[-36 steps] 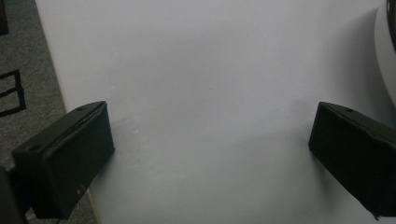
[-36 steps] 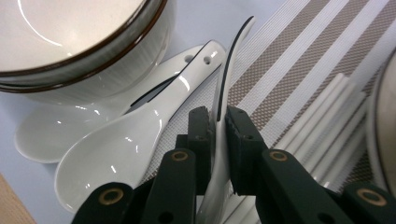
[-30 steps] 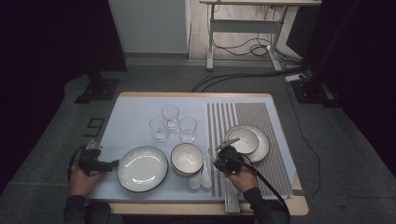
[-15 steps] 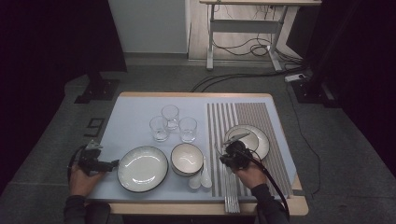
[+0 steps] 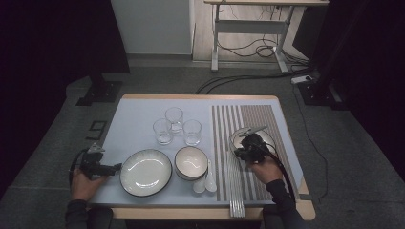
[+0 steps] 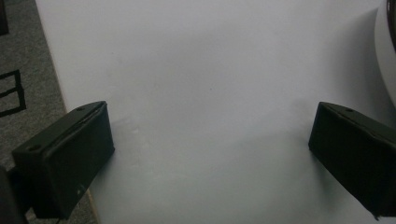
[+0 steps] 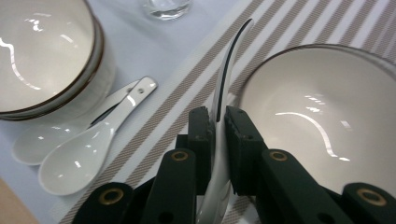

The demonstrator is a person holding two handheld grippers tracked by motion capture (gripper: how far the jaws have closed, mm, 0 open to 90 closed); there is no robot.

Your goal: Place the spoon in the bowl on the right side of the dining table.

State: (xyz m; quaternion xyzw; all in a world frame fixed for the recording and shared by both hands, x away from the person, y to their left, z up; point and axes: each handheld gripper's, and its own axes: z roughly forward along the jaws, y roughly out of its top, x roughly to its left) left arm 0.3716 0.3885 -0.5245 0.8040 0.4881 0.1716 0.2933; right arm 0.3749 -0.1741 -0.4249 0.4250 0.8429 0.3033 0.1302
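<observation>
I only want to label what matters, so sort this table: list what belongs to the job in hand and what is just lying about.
In the job: right gripper, shut on the tilted plate; dish beside it; striped mat below.

Lying about: three glasses; large plate; stacked bowls; two spoons; left gripper, open over bare table.

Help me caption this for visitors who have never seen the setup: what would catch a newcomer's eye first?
Probably the right gripper, shut on the rim of a plate and tipping it on edge above the striped mat at the table's right. Next, three glasses clustered mid-table, with a wide plate, stacked bowls and two white spoons near the front edge.
</observation>
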